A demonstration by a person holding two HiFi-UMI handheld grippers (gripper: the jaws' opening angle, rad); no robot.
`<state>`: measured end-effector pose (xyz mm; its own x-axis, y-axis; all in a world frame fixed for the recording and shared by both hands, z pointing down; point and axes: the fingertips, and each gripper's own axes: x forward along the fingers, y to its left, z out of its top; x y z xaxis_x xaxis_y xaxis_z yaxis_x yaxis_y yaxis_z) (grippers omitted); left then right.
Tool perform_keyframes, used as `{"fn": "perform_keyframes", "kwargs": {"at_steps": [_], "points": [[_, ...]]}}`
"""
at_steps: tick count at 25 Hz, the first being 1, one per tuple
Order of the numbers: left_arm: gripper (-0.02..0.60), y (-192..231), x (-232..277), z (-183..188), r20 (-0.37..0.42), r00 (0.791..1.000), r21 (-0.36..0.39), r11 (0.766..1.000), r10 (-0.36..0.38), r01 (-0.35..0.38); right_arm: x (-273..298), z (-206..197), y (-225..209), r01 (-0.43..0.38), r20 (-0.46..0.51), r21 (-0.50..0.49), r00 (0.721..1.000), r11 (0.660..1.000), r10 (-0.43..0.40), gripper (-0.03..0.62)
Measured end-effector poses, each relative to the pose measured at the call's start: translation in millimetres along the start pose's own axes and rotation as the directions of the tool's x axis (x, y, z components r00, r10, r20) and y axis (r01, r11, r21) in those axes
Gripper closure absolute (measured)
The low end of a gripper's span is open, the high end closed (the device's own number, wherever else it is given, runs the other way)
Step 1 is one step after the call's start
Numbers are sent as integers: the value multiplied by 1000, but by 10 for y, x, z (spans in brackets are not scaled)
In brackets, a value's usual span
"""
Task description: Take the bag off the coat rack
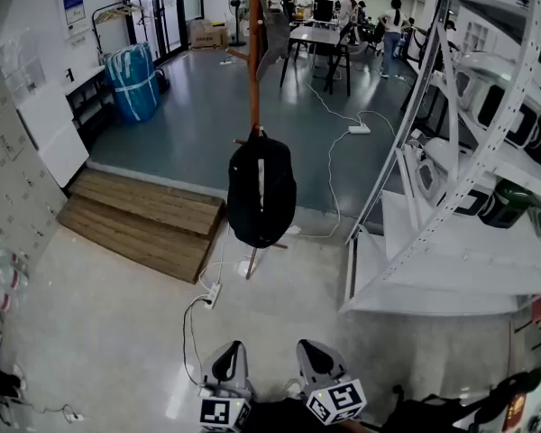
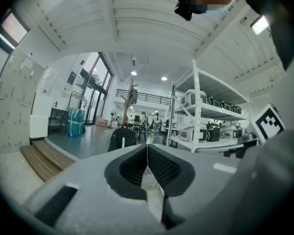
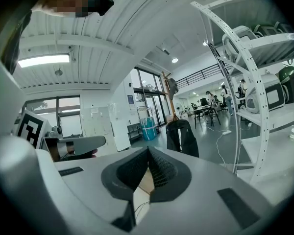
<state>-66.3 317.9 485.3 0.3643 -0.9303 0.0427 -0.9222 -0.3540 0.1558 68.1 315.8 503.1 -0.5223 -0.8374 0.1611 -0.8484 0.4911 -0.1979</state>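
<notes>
A black backpack (image 1: 261, 190) with a pale stripe hangs low on a brown wooden coat rack (image 1: 253, 57) in the middle of the room. It also shows in the left gripper view, the backpack (image 2: 122, 139), and in the right gripper view, the backpack (image 3: 182, 137). Both grippers sit at the bottom of the head view, well short of the rack: my left gripper (image 1: 229, 361) and my right gripper (image 1: 316, 357). Each has its jaws pressed together with nothing between them, as seen at the left gripper (image 2: 147, 149) and the right gripper (image 3: 148, 153).
White metal shelving (image 1: 451, 179) with appliances stands at the right. A wooden step platform (image 1: 144, 219) lies at the left. White cables and a power strip (image 1: 213, 293) run across the floor near the rack's foot. A blue wrapped bundle (image 1: 133, 81) and desks with people are farther back.
</notes>
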Motion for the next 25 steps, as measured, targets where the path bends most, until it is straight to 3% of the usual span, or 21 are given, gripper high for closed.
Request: {"fn": "perform_keyframes", "kwargs": {"at_steps": [5, 9, 13, 25], "points": [[563, -79, 27, 56, 55, 998, 4, 1000, -7, 7, -35, 51, -37, -9, 16, 5, 1000, 1000, 9, 580], [563, -127, 39, 45, 50, 999, 3, 1000, 15, -16, -62, 55, -103, -18, 16, 6, 1000, 1000, 18, 580], [563, -170, 75, -37, -5, 998, 4, 998, 68, -68, -105, 52, -254, -28, 12, -1, 1000, 1000, 28, 580], [563, -478, 319, -139, -1, 986, 42, 986, 164, -164, -167, 41, -836, -74, 15, 2, 997, 997, 74, 580]]}}
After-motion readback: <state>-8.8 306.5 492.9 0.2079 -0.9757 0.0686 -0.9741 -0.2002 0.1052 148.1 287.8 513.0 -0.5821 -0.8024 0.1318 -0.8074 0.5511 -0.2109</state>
